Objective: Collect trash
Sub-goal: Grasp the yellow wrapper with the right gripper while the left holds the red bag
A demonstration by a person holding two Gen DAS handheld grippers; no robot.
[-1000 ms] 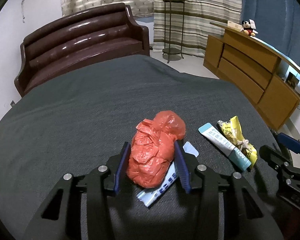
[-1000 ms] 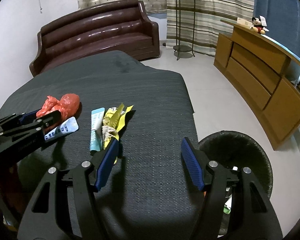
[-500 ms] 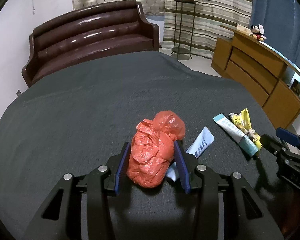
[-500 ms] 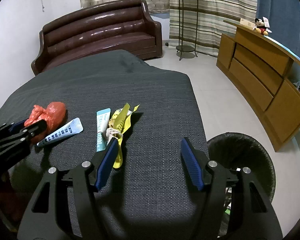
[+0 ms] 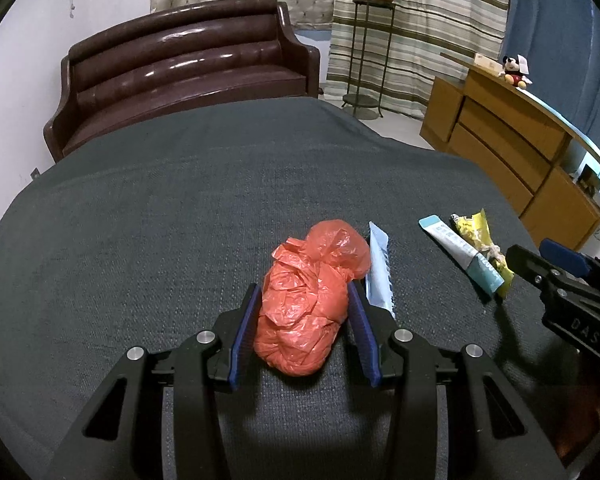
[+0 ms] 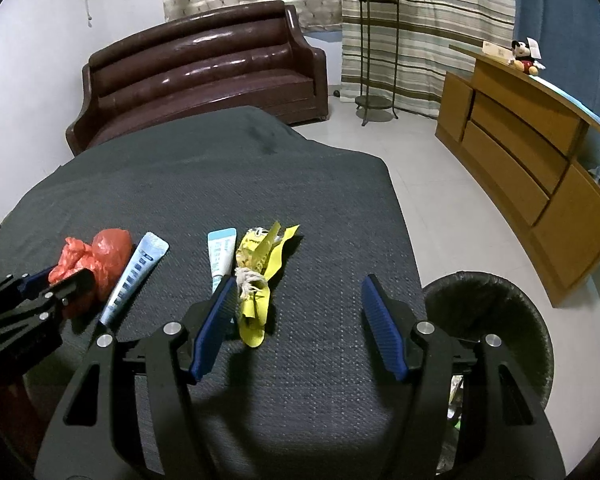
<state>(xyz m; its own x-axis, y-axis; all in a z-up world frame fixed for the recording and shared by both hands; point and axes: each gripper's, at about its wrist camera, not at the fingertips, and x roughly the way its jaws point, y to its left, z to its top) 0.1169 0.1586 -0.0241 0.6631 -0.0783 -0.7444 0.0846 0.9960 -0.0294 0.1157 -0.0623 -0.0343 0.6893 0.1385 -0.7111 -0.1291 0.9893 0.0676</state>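
Observation:
My left gripper (image 5: 303, 289) is shut on a crumpled red plastic bag (image 5: 312, 264), low over the dark table cloth (image 5: 180, 220). A light-blue sachet (image 5: 380, 276) lies flat just right of the bag. Farther right lie a teal tube (image 5: 460, 254) and a yellow wrapper (image 5: 476, 232) tied with white string. In the right wrist view, my right gripper (image 6: 299, 282) stands open over bare cloth. Its left finger sits next to the yellow wrapper (image 6: 260, 256) and teal tube (image 6: 221, 254). The red bag (image 6: 108, 246) and left gripper (image 6: 62, 278) show at the left.
A black mesh bin (image 6: 496, 320) with a dark liner stands on the floor off the table's right edge. A brown leather sofa (image 5: 188, 68) sits behind the table, a wooden sideboard (image 6: 520, 152) along the right wall, and a plant stand (image 6: 376, 60) by the curtains.
My left gripper has carried the red bag to the left, off the light-blue sachet, which now lies uncovered beside it. The right gripper has stayed in place.

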